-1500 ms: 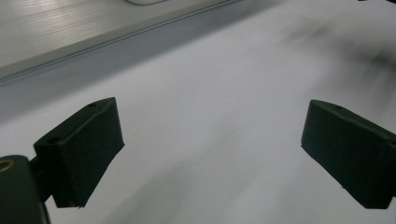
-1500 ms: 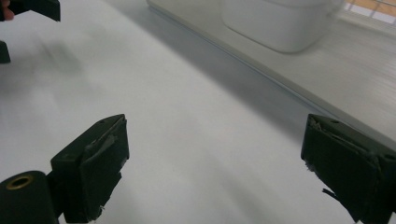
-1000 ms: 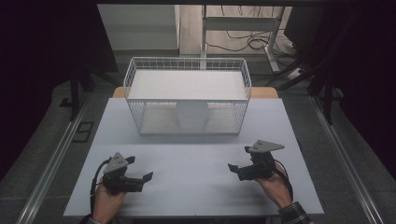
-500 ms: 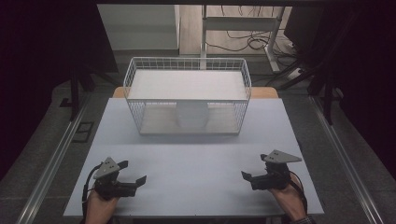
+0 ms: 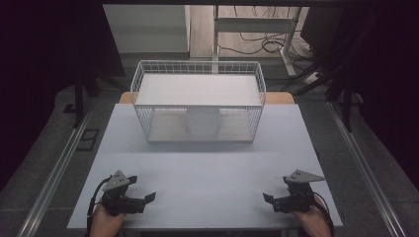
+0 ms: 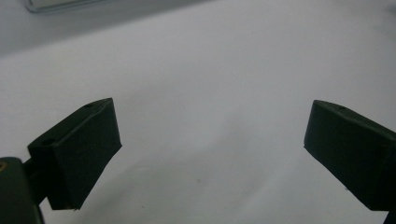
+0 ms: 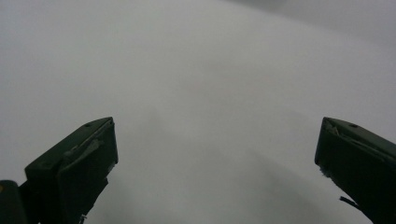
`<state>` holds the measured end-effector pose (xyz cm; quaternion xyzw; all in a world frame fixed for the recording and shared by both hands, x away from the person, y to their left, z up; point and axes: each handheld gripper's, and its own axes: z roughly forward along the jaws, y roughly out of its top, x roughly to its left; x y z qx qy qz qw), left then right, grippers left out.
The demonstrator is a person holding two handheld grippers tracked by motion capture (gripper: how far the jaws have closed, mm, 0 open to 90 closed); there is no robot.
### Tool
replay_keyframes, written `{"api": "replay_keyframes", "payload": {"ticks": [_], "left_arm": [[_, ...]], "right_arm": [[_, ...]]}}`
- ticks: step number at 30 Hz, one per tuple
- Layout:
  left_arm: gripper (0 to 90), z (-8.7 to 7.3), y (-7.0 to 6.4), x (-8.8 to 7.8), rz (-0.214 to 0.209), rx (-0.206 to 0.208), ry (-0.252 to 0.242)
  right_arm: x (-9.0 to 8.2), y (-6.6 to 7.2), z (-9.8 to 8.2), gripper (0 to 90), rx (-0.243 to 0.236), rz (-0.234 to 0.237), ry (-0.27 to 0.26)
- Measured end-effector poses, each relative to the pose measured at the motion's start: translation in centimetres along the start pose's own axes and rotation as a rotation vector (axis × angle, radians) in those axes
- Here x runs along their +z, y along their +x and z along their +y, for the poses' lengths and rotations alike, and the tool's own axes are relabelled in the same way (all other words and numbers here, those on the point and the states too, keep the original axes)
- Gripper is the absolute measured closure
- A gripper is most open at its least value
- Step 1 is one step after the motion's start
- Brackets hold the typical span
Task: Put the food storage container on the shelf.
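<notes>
A white wire basket (image 5: pixel 198 106) stands at the far middle of the pale table (image 5: pixel 207 168), with a white rounded object (image 5: pixel 202 122) inside it behind the front wall. My left gripper (image 5: pixel 143 201) rests low at the table's near left corner, jaws wide apart and pointing right. In the left gripper view the left gripper (image 6: pixel 212 154) has only bare table between its jaws. My right gripper (image 5: pixel 269 200) sits at the near right corner, pointing left, open. The right gripper view shows the right gripper (image 7: pixel 217 168) over blank table, nothing held.
Metal rails (image 5: pixel 52 173) run along both sides of the table. Beyond the basket are a desk frame (image 5: pixel 257 29) and cables (image 5: pixel 267 47) on the floor. A person's hands (image 5: pixel 106 222) hold the grippers at the front edge.
Both grippers have drawn back toward the table's front edge and outward to its corners. Their jaws stay open. The basket has not moved.
</notes>
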<state>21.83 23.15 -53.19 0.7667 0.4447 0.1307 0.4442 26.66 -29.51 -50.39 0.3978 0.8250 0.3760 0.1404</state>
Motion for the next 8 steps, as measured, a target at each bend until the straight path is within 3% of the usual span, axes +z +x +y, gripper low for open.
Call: {"api": "replay_keyframes", "payload": {"ticks": [8], "left_arm": [[3.4, -0.03, 0.32, 0.07, -0.016, -0.028, 0.002]], "right_arm": [[0.18, -0.13, -0.14, 0.0, 0.015, -0.008, 0.024]]}}
